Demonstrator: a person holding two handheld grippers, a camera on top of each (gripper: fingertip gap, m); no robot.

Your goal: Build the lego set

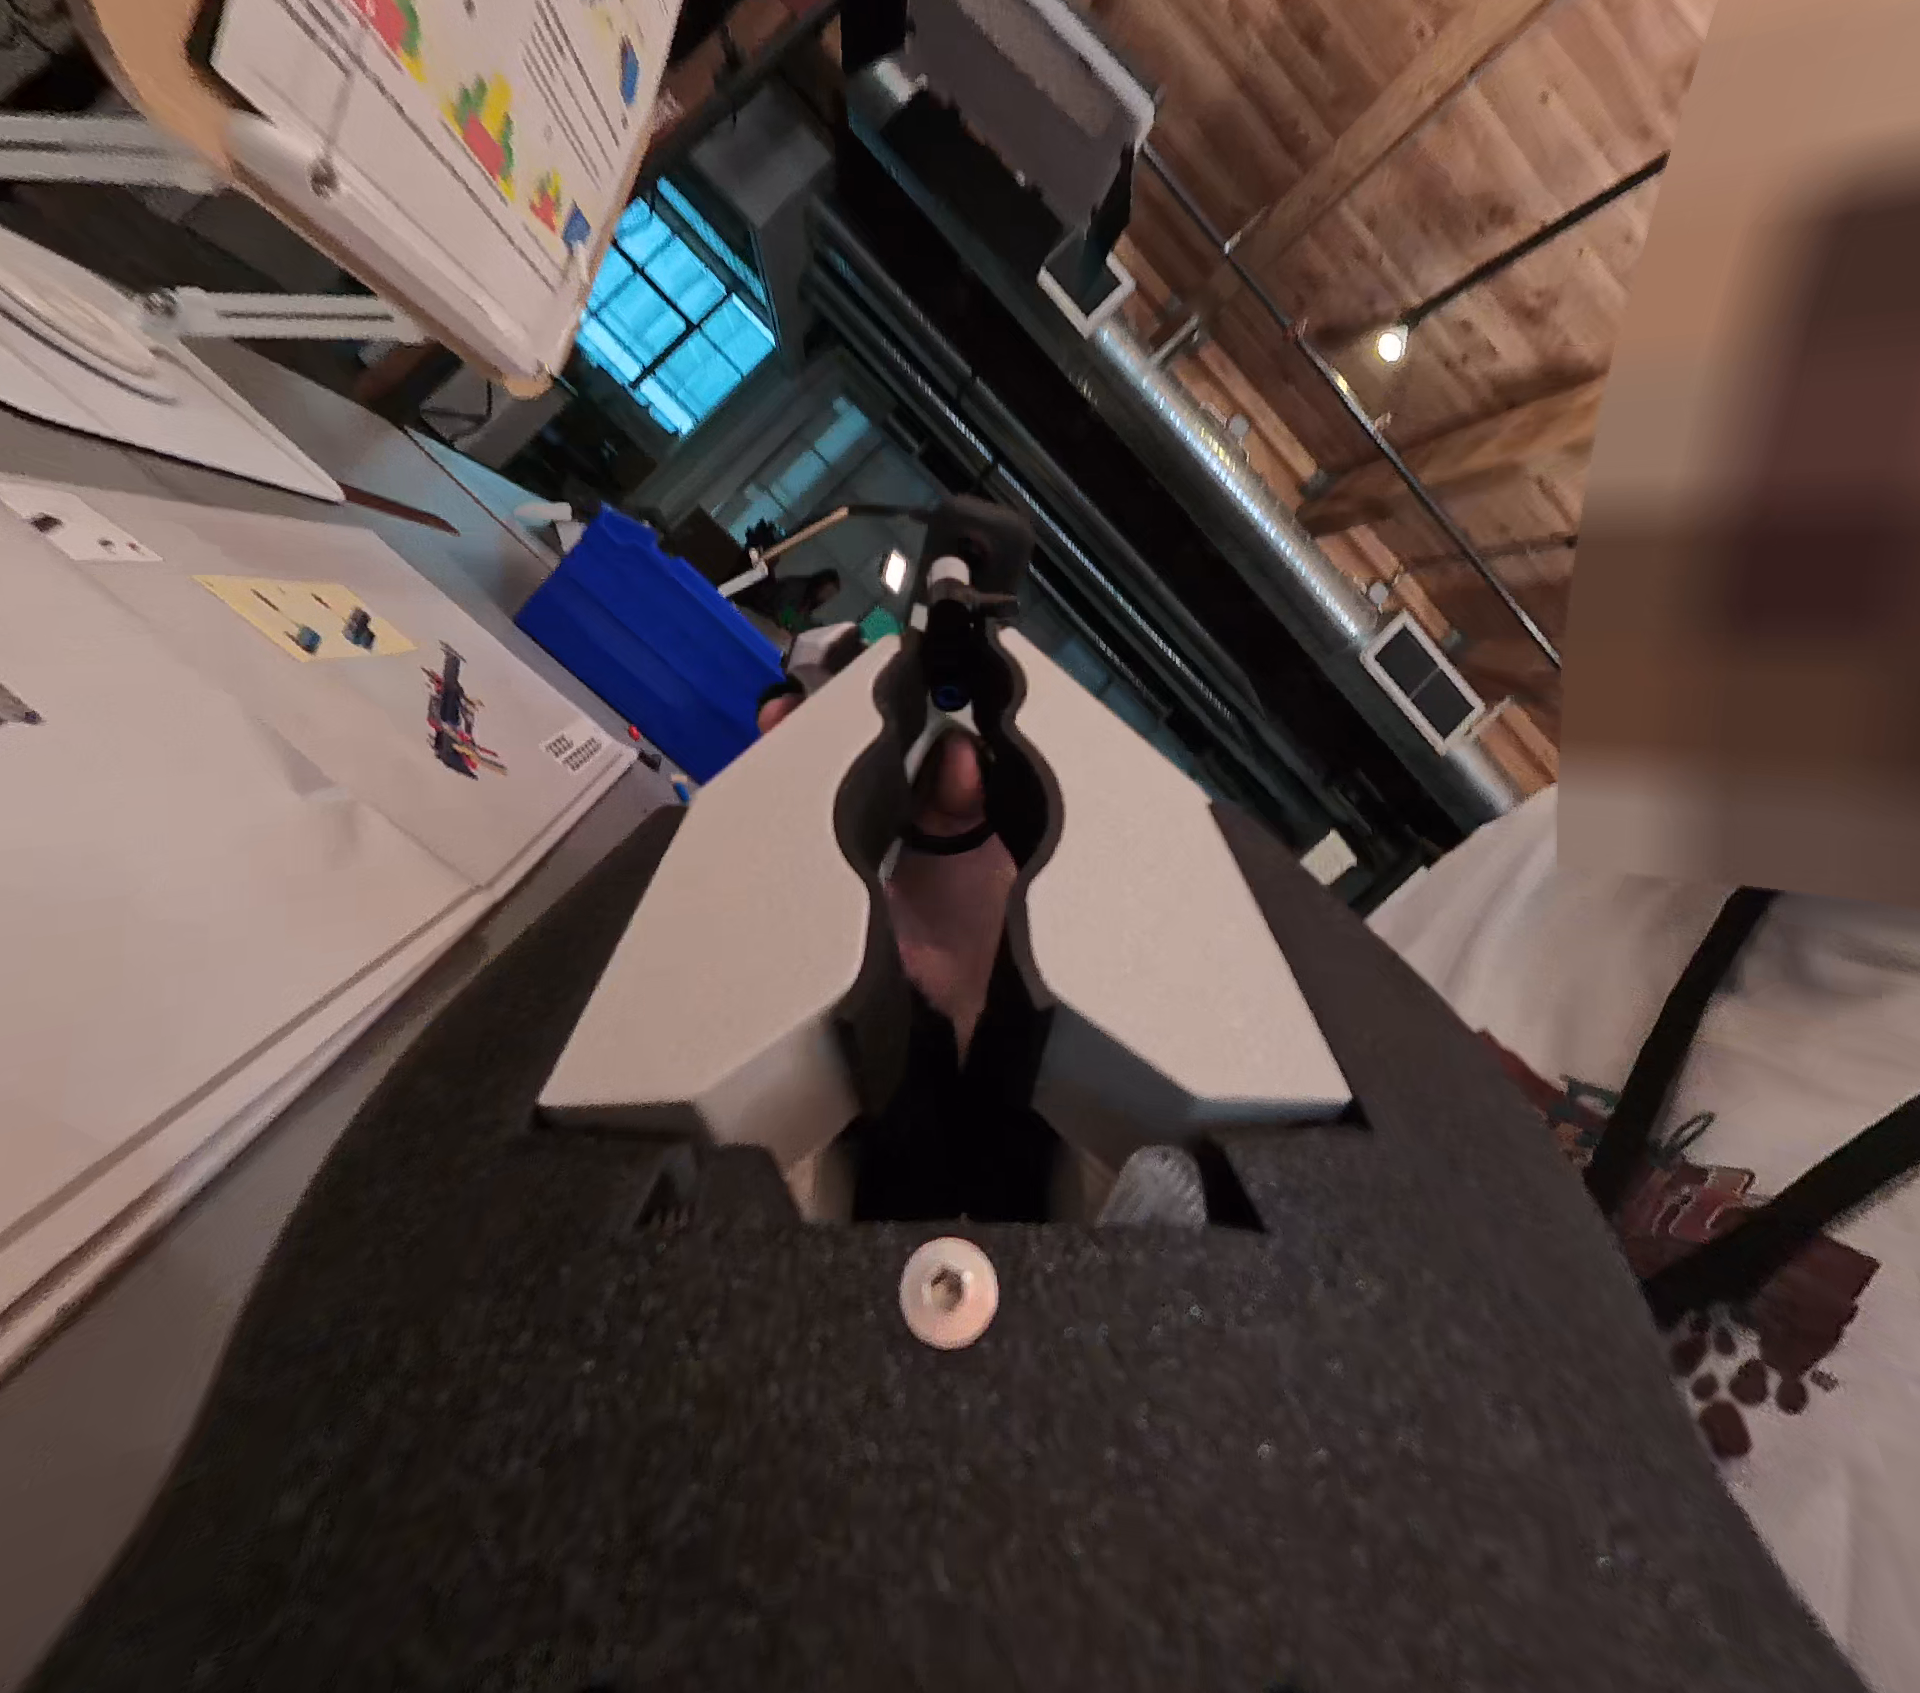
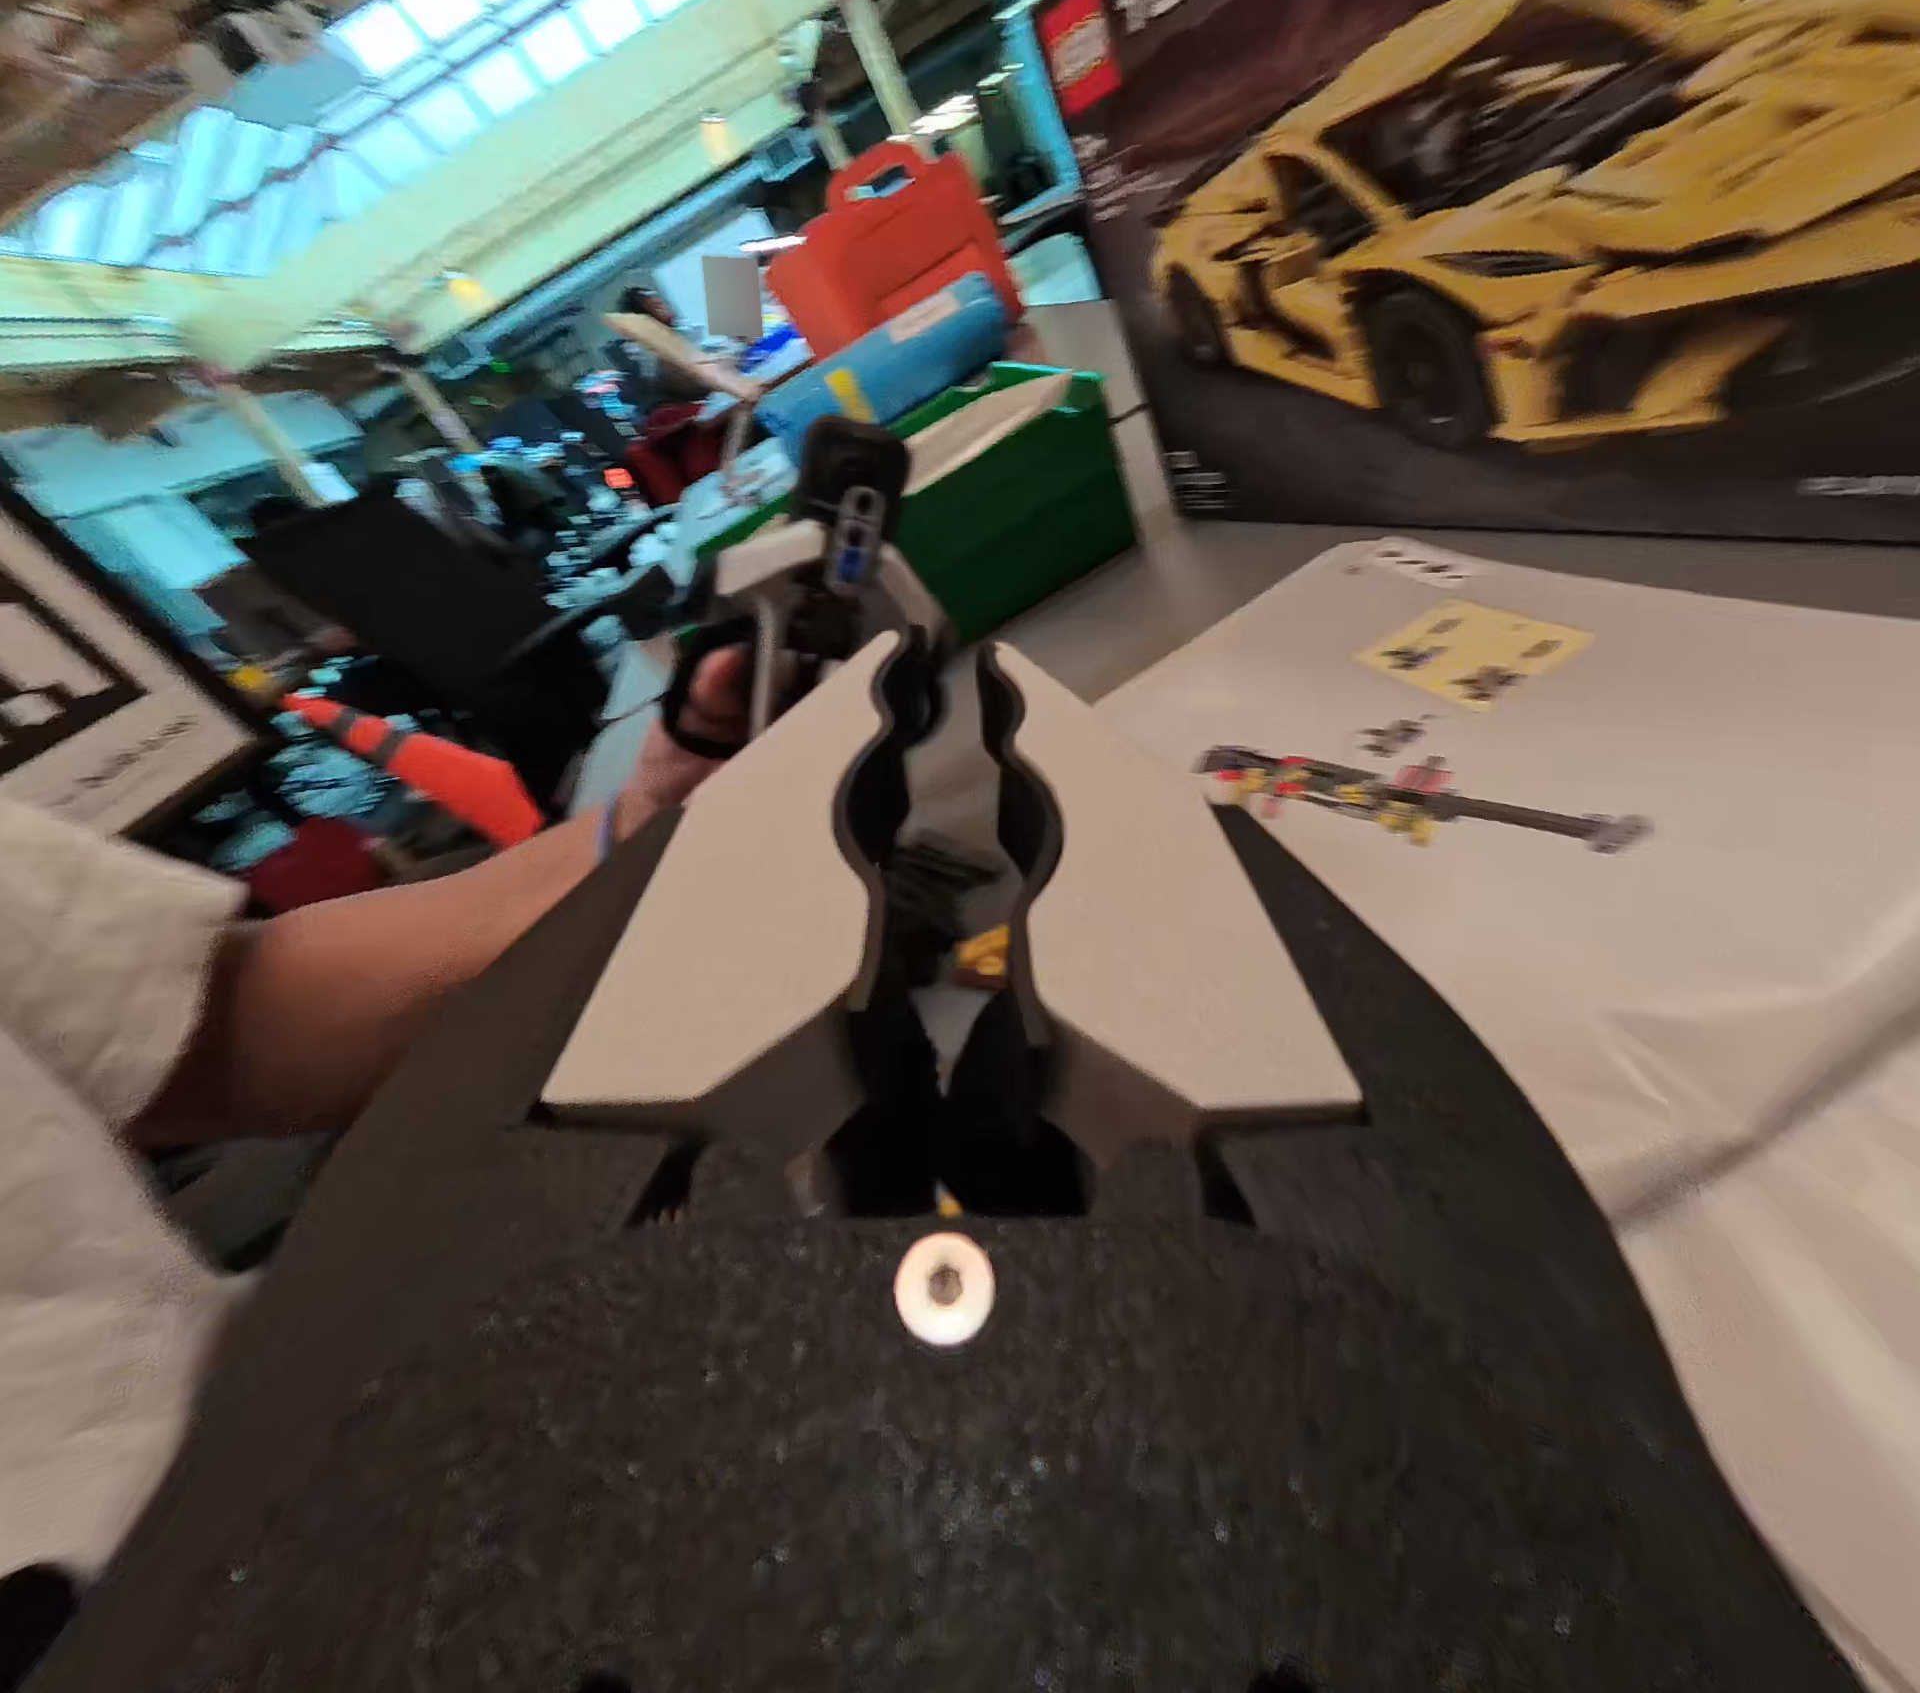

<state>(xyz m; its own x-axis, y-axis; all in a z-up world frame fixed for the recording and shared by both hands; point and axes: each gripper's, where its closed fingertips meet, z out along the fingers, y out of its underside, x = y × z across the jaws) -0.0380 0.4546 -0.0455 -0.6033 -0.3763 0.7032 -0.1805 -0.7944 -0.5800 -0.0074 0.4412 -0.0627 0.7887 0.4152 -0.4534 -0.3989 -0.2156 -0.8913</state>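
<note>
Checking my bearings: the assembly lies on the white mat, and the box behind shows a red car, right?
No: the box shows a yellow car, per the right wrist view. The assembly does lie on the white mat.

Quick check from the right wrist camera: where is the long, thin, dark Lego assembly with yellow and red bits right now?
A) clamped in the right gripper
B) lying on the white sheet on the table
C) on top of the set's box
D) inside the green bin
B: the long dark Lego assembly with yellow and red bits lies flat on the white sheet, apart from the right gripper and below the small yellow paper.
</note>
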